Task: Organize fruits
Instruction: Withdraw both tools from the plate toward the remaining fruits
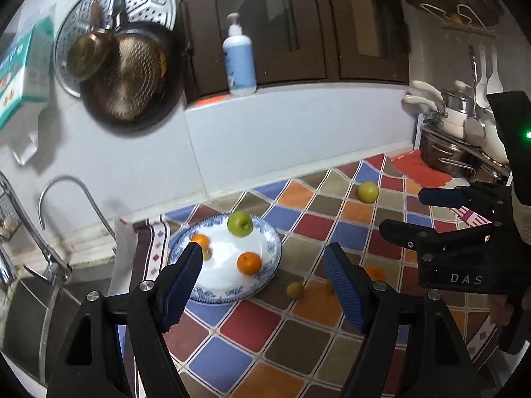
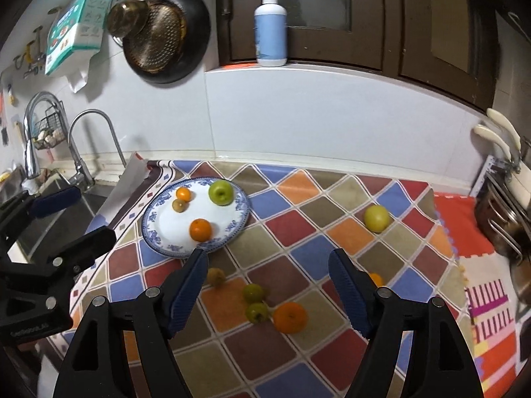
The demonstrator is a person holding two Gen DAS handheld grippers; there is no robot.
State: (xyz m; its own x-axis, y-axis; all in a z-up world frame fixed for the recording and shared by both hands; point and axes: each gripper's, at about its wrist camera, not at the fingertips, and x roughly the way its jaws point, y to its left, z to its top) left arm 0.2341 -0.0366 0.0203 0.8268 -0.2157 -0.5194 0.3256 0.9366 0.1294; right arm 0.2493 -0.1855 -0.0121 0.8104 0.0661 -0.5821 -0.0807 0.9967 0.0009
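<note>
A blue-and-white plate (image 2: 156,232) (image 1: 268,265) sits on the checkered cloth and holds a green apple (image 2: 221,192) (image 1: 239,224), an orange (image 2: 200,230) (image 1: 249,263), a small orange (image 2: 183,194) (image 1: 200,240) and a small brownish fruit (image 2: 179,205). Loose on the cloth lie a yellow-green apple (image 2: 376,218) (image 1: 367,191), a large orange (image 2: 289,317), two small green fruits (image 2: 253,293) (image 2: 257,311), a small yellowish fruit (image 2: 215,277) (image 1: 294,290) and a small orange (image 2: 376,279) (image 1: 374,272). My left gripper (image 1: 262,278) is open above the plate's near edge. My right gripper (image 2: 267,285) is open above the loose fruits.
A sink with a faucet (image 2: 84,139) lies left of the cloth. A pan (image 2: 166,33) hangs on the wall. A soap bottle (image 2: 270,30) stands on the ledge. Pots (image 1: 458,139) stand at the right. A striped mat (image 2: 488,315) covers the right side.
</note>
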